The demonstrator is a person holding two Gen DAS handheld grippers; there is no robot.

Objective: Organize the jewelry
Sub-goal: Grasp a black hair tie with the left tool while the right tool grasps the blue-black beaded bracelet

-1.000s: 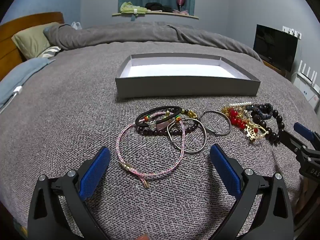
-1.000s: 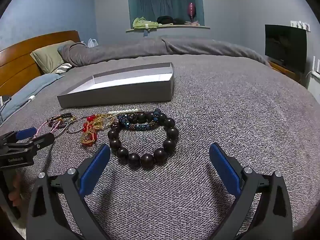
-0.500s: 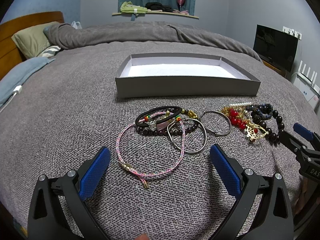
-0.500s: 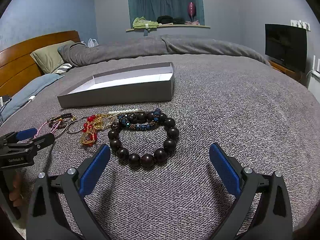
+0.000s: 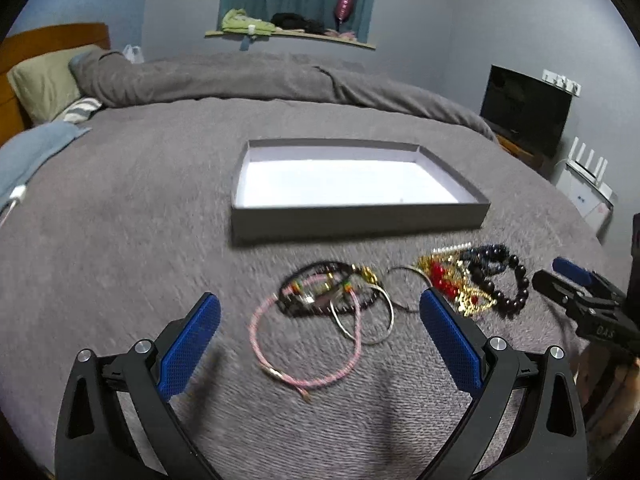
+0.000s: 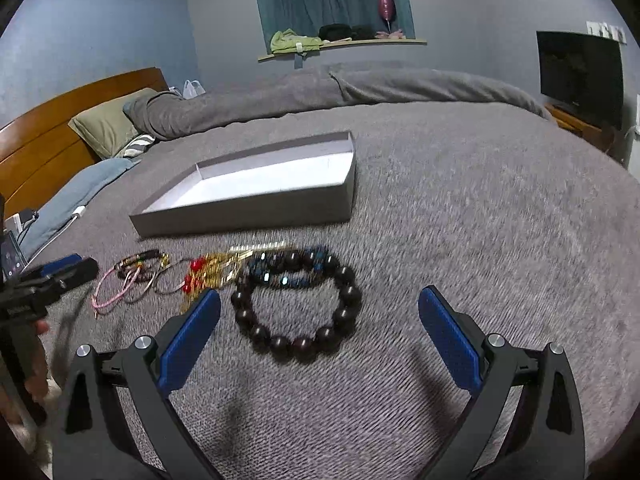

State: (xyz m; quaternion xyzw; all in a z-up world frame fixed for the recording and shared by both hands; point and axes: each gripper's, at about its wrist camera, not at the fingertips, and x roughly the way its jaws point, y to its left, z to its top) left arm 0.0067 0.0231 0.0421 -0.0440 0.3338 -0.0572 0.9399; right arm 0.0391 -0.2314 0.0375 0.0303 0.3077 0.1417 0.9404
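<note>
Nothing is in the box (image 5: 352, 222) yet, so this looks like the opening reach of the sort. The left gripper (image 5: 320, 340) is spread wide and holds nothing, poised over the pink cord (image 5: 304, 344), which lies between its fingers at about 12 o'clock. The right gripper (image 6: 320, 340) is just as wide and just as empty, with the bead bracelet (image 6: 298, 306) dead ahead at 12. The gold-and-red tangle (image 6: 208, 276) sits at its 10 o'clock, touching the bracelet's far side.

Next call, as I read it: close on one piece only. The cord overlaps the steel rings (image 5: 366, 314), so a low pinch at its near clasp looks safest; the bracelet's near arc lies free of its neighbours.

Room to move? Plenty of bare blanket (image 6: 480, 240) at 2 o'clock of the right gripper. The box's near wall stands between jewellery and tray, so any carry must lift over that edge. The two grippers are near each other, so watch that.
</note>
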